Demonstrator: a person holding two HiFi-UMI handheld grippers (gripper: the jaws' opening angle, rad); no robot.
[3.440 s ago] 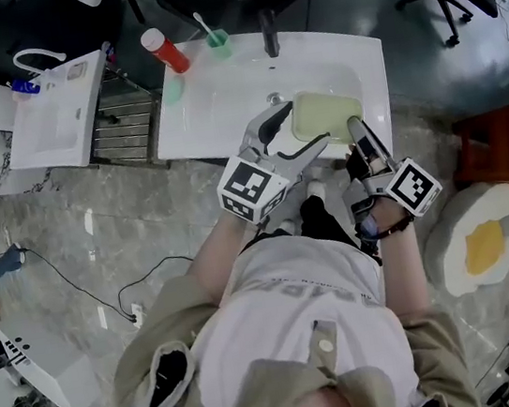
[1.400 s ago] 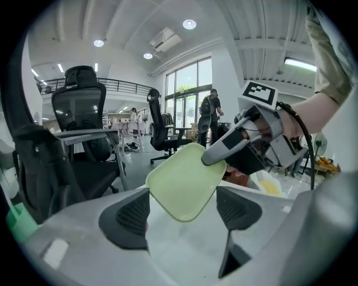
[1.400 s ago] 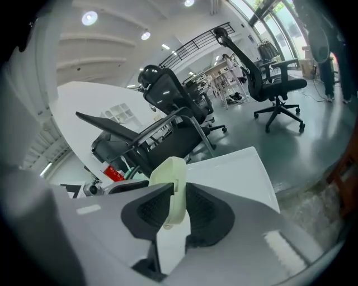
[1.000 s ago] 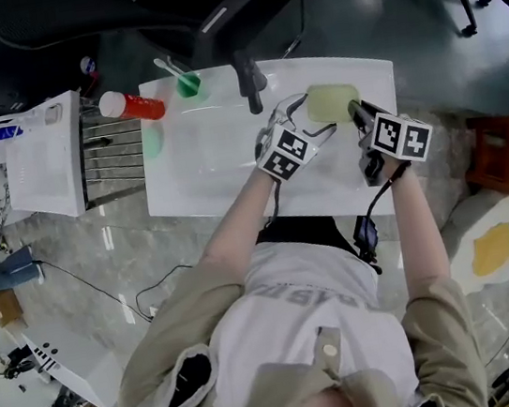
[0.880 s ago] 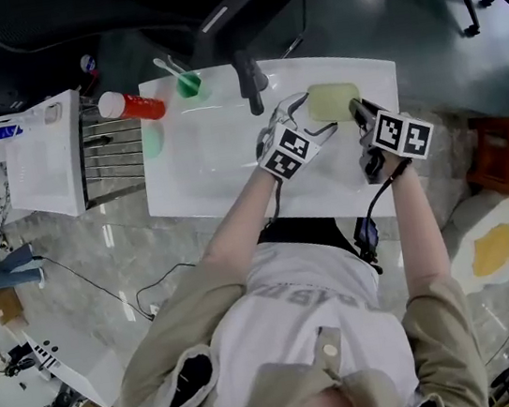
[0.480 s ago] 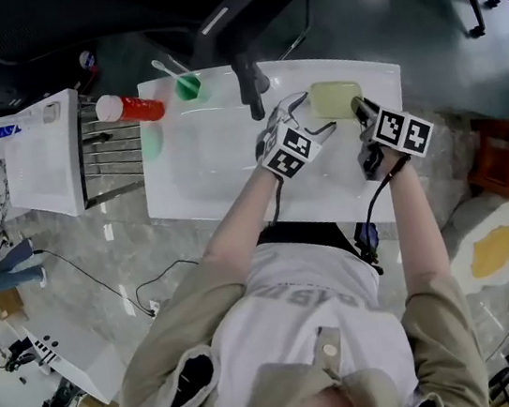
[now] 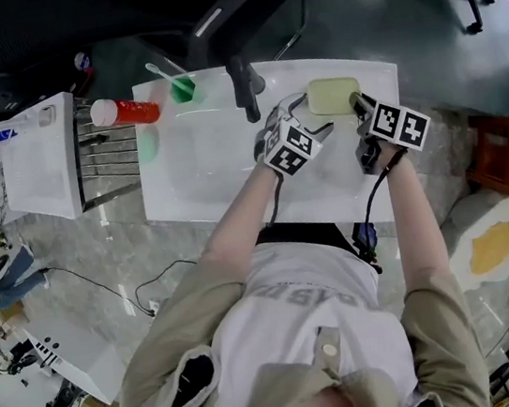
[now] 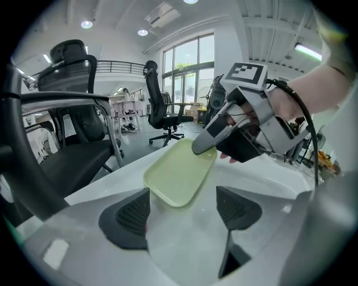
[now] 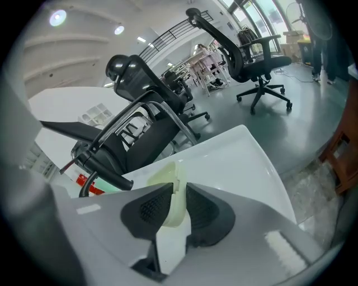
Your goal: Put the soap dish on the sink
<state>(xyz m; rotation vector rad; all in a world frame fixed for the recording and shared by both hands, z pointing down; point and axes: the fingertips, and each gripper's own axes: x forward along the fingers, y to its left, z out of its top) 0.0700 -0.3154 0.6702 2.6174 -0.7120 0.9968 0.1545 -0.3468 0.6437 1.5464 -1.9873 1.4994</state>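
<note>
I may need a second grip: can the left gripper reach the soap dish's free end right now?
Probably yes. The left gripper stands open, the soap dish just ahead, only bare sink between; the right gripper pinches its far end.

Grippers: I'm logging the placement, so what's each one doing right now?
Left gripper: open, holding nothing.
Right gripper: closed on the soap dish edge.

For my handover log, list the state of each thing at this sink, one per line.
soap dish, gripped by one edge, at the sink's far corner
right gripper, shut on the soap dish
left gripper, open, empty
red bottle, lying on its side, capped
green cup, upright, toothbrush inside
</note>
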